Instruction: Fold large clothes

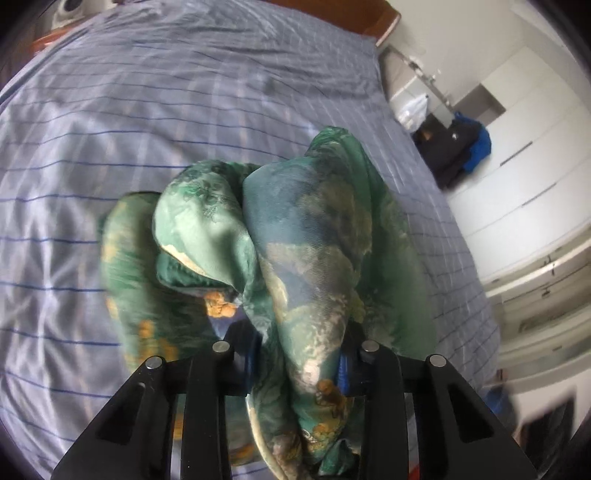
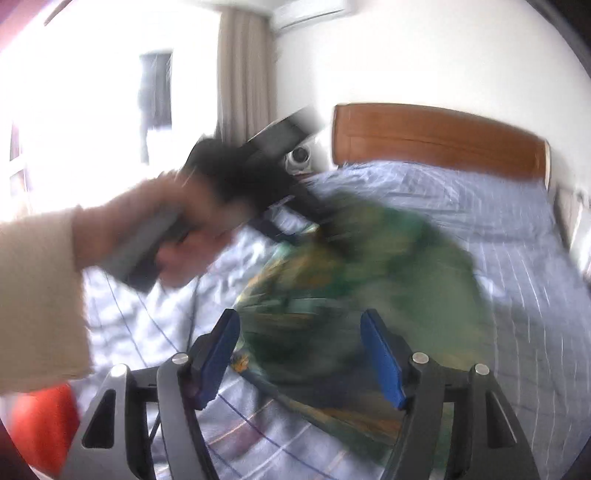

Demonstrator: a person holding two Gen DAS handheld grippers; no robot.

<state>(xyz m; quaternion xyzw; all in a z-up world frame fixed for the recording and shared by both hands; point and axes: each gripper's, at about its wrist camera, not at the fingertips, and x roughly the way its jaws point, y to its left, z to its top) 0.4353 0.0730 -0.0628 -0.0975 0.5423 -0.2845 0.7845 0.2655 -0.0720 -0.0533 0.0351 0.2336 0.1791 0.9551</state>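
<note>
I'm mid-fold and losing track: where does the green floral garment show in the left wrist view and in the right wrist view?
Left wrist: the green floral garment fills the centre and lower middle, bunched, running down between the left gripper fingers, which pinch it.
Right wrist: blurred, centre to lower right, behind the open right gripper.
Shared landmark: the blue checked bedsheet under it, with the wooden headboard beyond.

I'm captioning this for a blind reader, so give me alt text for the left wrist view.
The left gripper is clamped on a bunched green floral silky garment, which drapes forward onto a bed with a pale blue striped sheet. A wooden headboard and white cabinets lie beyond.
</note>
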